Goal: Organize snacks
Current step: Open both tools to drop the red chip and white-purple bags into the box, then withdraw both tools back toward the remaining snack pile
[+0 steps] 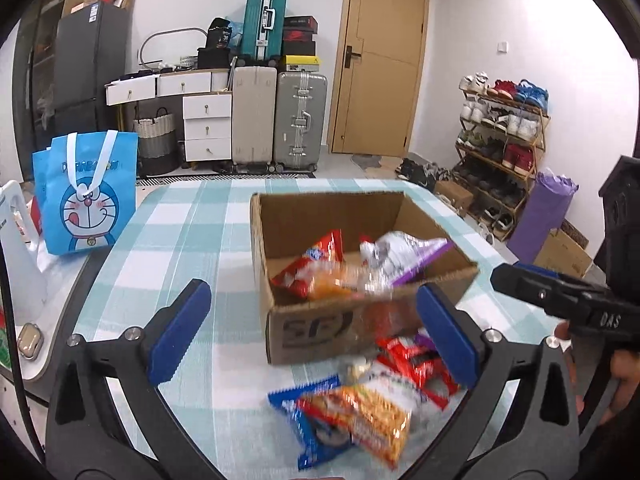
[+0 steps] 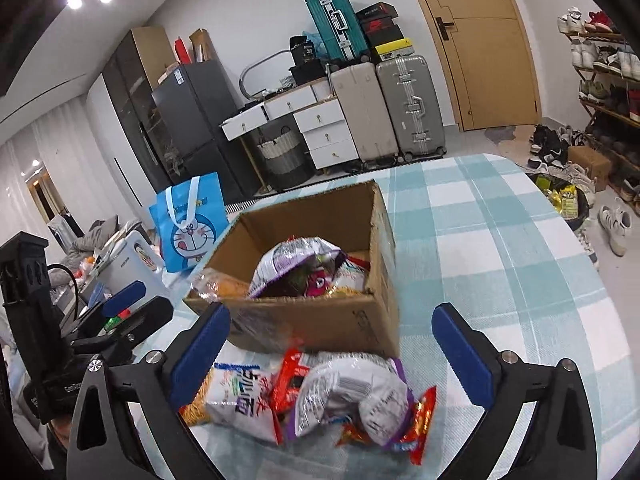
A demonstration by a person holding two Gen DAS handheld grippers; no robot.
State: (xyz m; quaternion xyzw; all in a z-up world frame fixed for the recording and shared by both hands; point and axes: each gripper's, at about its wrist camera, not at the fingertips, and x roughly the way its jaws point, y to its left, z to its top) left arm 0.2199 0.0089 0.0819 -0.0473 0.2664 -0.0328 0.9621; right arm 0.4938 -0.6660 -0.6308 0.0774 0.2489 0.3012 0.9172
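Several packets already lay inside the cardboard box (image 2: 320, 280) at frame centre, while a loose pile of snacks (image 2: 320, 400) remained on the table (image 2: 500, 240) below it. The left gripper (image 1: 316, 332) and the right gripper (image 2: 332, 352) both gaped wide, holding nothing.

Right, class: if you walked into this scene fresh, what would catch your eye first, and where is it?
First, the open cardboard box in the middle of the checked tablecloth, with snack packets inside. Next, the loose heap of snack packets on the cloth just in front of it, with the open right tongs above them. Then the bright blue cartoon bag at the table's left edge.
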